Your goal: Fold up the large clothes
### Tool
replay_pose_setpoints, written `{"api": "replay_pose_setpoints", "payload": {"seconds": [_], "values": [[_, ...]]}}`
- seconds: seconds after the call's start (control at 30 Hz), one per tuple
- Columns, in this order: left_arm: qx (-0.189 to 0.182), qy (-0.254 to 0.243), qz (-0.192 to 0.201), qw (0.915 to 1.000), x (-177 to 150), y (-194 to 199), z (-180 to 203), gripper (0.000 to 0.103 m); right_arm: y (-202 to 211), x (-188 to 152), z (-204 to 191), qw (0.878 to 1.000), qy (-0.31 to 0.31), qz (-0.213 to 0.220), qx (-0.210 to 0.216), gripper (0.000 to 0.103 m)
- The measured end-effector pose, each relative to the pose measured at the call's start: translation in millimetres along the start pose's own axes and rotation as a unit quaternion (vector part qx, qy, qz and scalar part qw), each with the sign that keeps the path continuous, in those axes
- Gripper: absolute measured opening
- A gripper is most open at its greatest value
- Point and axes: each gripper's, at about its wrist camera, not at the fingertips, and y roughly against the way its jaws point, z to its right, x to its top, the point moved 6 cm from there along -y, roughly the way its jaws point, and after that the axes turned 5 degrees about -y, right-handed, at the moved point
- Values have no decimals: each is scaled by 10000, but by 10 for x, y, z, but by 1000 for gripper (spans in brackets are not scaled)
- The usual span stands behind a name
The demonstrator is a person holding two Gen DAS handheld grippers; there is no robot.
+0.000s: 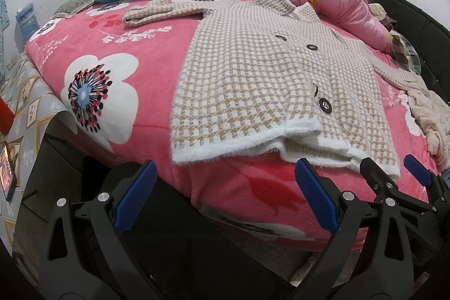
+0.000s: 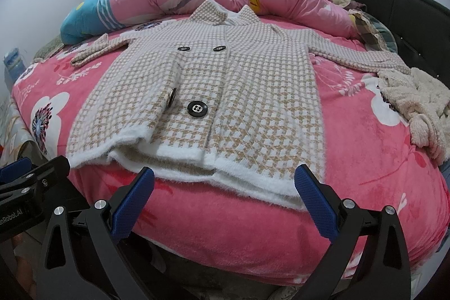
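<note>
Fuzzy beige-and-white houndstooth coat (image 2: 225,92) is lying flat, front up, on the pink floral blanket (image 2: 351,159), its white hem nearest both grippers and its two sleeves spreading outward. Four black buttons (image 2: 197,109) are showing on its front. One left gripper (image 1: 225,198) and one right gripper (image 2: 225,201) are hovering just short of the hem, jaws spread wide, gripping nothing. One cream fleece garment (image 2: 416,103) is sitting beside the right sleeve.

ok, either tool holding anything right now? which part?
Nothing is held. The left tool and right tool are both open, at the near edge of the bed, short of the checked coat's white hem.
</note>
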Motion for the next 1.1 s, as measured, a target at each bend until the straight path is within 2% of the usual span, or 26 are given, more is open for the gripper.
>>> {"api": "replay_pose_setpoints", "payload": {"seconds": [1.1], "values": [[1,-25,17,10000,44,30,14,95,16,6,-24,10000,-12,-12,8,97]]}}
